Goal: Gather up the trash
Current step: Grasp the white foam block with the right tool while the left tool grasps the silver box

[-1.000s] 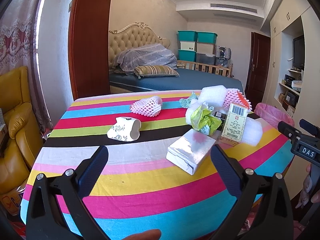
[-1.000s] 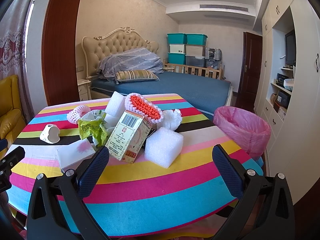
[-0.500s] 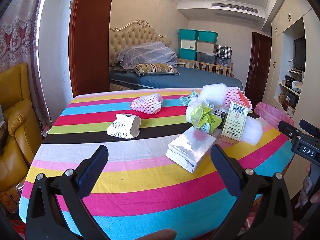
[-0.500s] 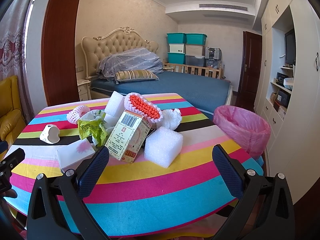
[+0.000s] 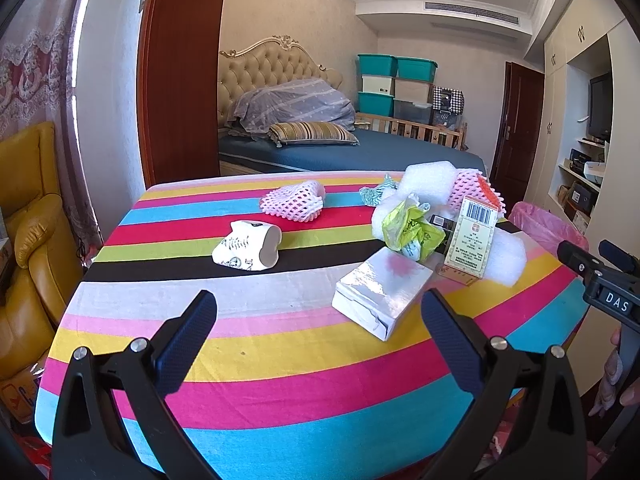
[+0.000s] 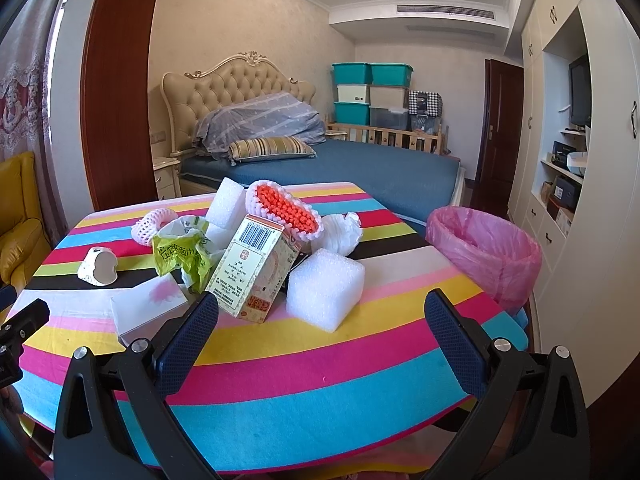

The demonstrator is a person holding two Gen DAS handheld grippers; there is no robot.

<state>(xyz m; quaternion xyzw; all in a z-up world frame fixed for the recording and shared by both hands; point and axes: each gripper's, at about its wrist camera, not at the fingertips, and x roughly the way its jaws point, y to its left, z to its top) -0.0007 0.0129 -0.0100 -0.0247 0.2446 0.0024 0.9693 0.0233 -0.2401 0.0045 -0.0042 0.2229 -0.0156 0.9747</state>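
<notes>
Trash lies on a striped tablecloth [image 5: 280, 364]. A silver-white box [image 5: 380, 294] lies just ahead of my open left gripper [image 5: 318, 312]. A crushed paper cup [image 5: 248, 246] and a pink foam net [image 5: 294, 200] sit farther back. My right gripper [image 6: 320, 312] is open above the near table edge, facing a white foam block [image 6: 326, 288], a cream carton with a barcode [image 6: 256, 266], a yellow-green bag [image 6: 182, 254] and an orange-lined foam net [image 6: 286, 212]. A pink-lined bin [image 6: 486, 252] stands beside the table on the right. Both grippers hold nothing.
A bed [image 6: 320, 160] with stacked teal storage boxes [image 6: 370, 92] stands behind the table. A yellow armchair [image 5: 28, 240] is at the left. White cupboards and shelves [image 6: 572, 160] line the right wall. The other gripper's body [image 5: 600, 276] shows at the left wrist view's right edge.
The left gripper's view has shifted slightly, with the table sitting a little lower in frame. The right gripper has barely moved. Both stay open.
</notes>
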